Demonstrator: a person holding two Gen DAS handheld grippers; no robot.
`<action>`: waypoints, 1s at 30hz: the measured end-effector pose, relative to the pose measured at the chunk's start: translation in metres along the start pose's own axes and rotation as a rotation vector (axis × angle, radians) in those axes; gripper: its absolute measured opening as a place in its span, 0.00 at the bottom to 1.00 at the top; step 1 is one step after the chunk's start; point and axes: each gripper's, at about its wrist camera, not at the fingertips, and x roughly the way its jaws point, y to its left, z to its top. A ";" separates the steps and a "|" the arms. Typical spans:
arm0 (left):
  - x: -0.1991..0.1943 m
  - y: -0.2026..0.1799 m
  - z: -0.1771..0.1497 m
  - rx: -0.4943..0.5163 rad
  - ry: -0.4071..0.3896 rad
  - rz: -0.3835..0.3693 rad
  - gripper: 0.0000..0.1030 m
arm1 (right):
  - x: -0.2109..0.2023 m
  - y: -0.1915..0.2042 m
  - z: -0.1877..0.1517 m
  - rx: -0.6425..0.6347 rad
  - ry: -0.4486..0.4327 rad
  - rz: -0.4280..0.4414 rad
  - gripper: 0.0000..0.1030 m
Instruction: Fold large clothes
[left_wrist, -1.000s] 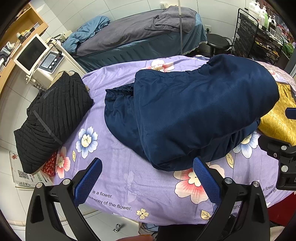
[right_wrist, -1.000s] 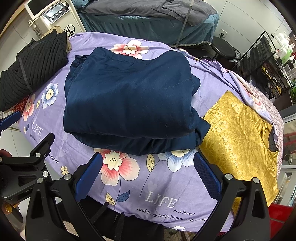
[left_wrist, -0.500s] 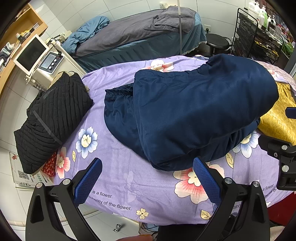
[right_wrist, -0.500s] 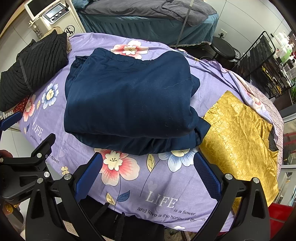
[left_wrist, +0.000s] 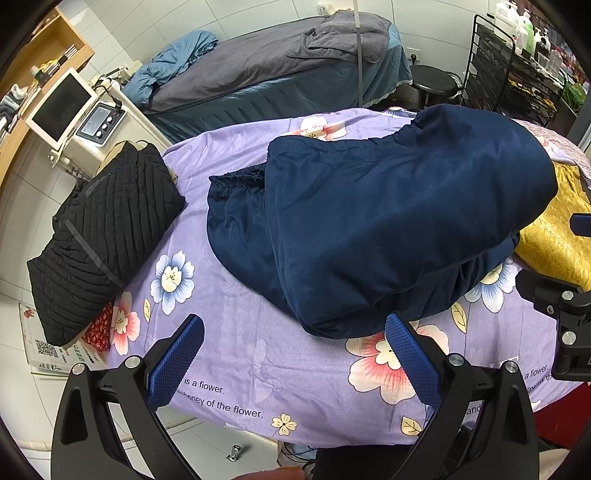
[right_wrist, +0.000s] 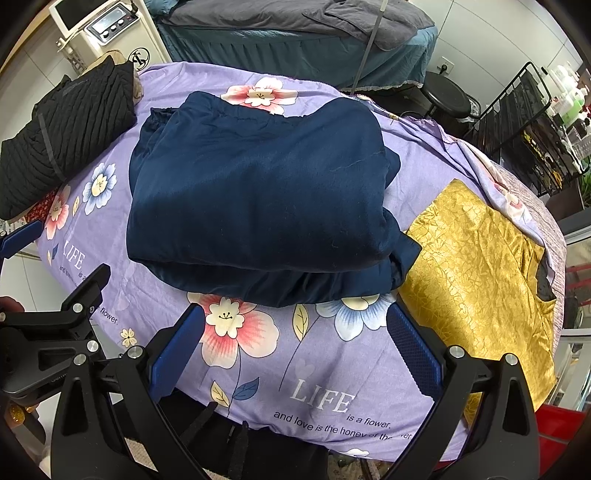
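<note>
The navy garment (right_wrist: 258, 206) lies folded at the centre of the floral sheet (right_wrist: 325, 369). Left gripper (left_wrist: 293, 354) and right gripper (right_wrist: 295, 347) hang at six o'clock, jaws wide, empty. This fold looks finished; next likely the gold garment (right_wrist: 476, 273) at three o'clock.

Support surface: a bed covered by a lilac cotton sheet (right_wrist: 332, 369) printed with pink and blue flowers and the words "LIFE" and "is a flower".

Landmark: a folded navy-blue satin garment (right_wrist: 258, 199) lying on the middle of the sheet, in stacked layers, with a gathered elastic edge showing at its far left.

Left of the navy garment, apart from it: a folded black quilted jacket (left_wrist: 107, 236), overhanging the sheet's edge.

Right of the navy garment, touching its near right corner: a flat yellow-gold crinkled fabric piece (right_wrist: 476, 280), reaching the sheet's near edge.
</note>
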 end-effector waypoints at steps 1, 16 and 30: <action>0.000 0.000 0.000 0.000 0.001 0.001 0.94 | 0.000 0.000 0.000 0.000 0.000 -0.001 0.94; 0.001 -0.002 -0.002 0.007 -0.001 -0.001 0.94 | 0.002 0.000 -0.002 -0.002 0.003 0.002 0.94; 0.004 -0.001 -0.004 0.007 0.005 -0.004 0.94 | 0.004 0.001 -0.003 -0.001 0.007 0.002 0.94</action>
